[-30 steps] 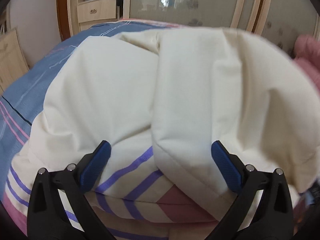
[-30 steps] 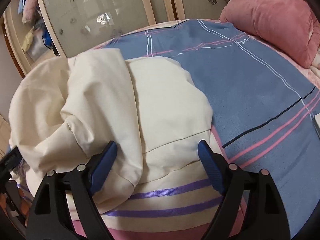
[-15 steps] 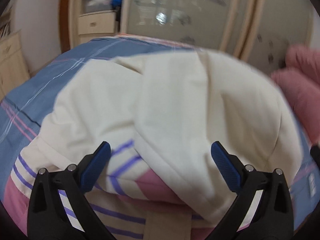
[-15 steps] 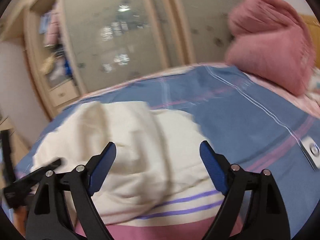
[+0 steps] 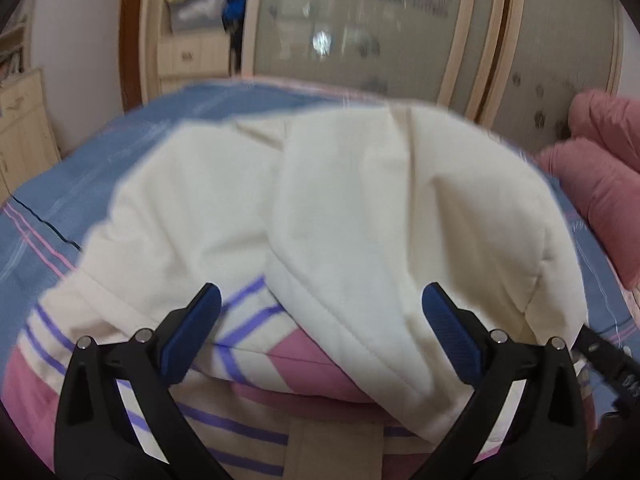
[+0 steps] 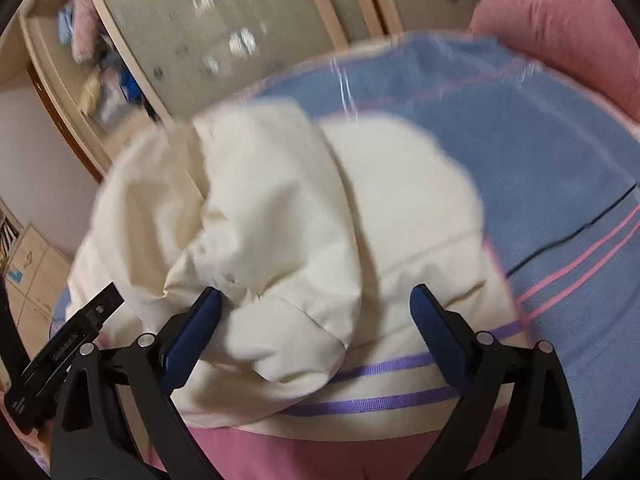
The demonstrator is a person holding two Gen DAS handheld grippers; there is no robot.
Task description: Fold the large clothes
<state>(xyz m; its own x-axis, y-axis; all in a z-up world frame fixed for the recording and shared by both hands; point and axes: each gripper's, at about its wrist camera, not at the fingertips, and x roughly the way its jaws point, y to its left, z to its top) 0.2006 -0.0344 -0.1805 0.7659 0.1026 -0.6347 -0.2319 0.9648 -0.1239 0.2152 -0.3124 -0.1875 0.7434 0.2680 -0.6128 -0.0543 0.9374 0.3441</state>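
A large cream garment [image 5: 360, 220] with purple stripes and a pink band near its hem lies bunched on the blue bed; it also shows in the right wrist view [image 6: 300, 232]. A folded cream sleeve or flap drapes over its middle. My left gripper [image 5: 320, 324] is open and empty, just above the near striped edge. My right gripper [image 6: 316, 328] is open and empty, above the near edge of the garment. The body of the other gripper shows at the right edge of the left wrist view and the left edge of the right wrist view.
The blue bedspread [image 6: 540, 152] with pink lines runs right of the garment. Pink pillows [image 5: 592, 184] sit at the far right, also in the right wrist view [image 6: 560, 24]. A wardrobe with frosted doors [image 5: 400, 32] stands beyond the bed, and wooden drawers [image 5: 24, 132] at left.
Both grippers stay open and empty. Both views have shifted and are blurred by motion; the right gripper has tipped back down over the garment after looking up half a second ago.
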